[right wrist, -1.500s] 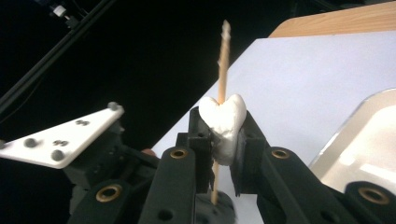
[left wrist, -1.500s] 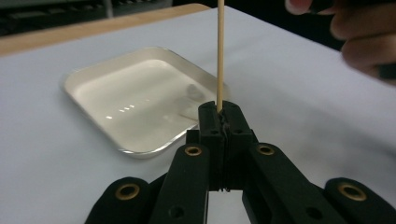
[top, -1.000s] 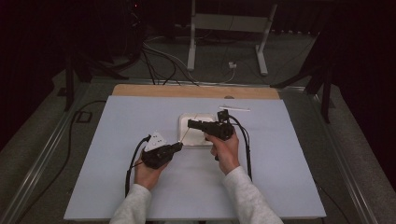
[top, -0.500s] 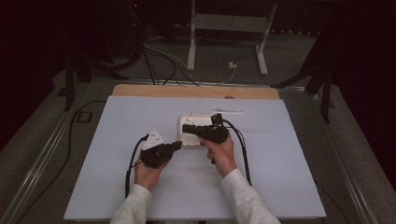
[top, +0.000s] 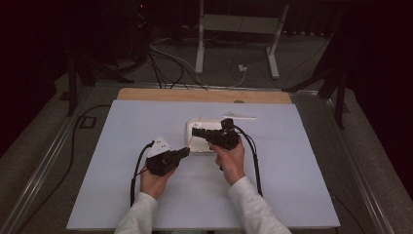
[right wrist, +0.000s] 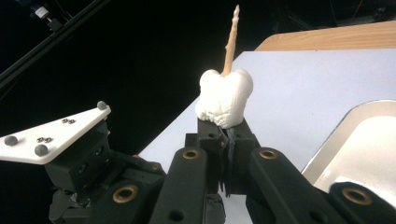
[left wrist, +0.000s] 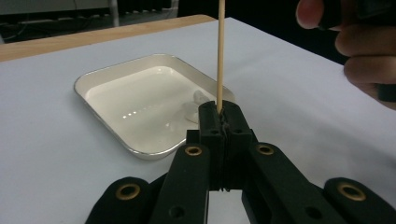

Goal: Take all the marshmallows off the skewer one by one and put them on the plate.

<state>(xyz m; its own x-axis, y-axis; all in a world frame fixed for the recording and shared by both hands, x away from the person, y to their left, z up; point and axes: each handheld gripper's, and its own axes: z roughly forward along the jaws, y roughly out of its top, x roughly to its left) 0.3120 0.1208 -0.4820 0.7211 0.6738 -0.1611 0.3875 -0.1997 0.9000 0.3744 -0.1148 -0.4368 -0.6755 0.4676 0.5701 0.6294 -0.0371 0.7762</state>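
**Skewer and marshmallow over white table**

White table (top: 292, 185) is carrying a shallow white tray (left wrist: 93, 81); left gripper (left wrist: 219, 112) is clamping an upright wooden skewer (left wrist: 220, 51) beside the tray; right gripper (right wrist: 223, 127), jaws just closing, is pinching a white marshmallow (right wrist: 225, 97) threaded on the skewer.

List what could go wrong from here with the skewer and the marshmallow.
1. The skewer is thin and the left gripper clamps only its lower end, so side force might snap or tilt it.
2. The marshmallow, squeezed in the right gripper, looks soft and might tear or stick.
3. If released off-centre, it might miss the tray.
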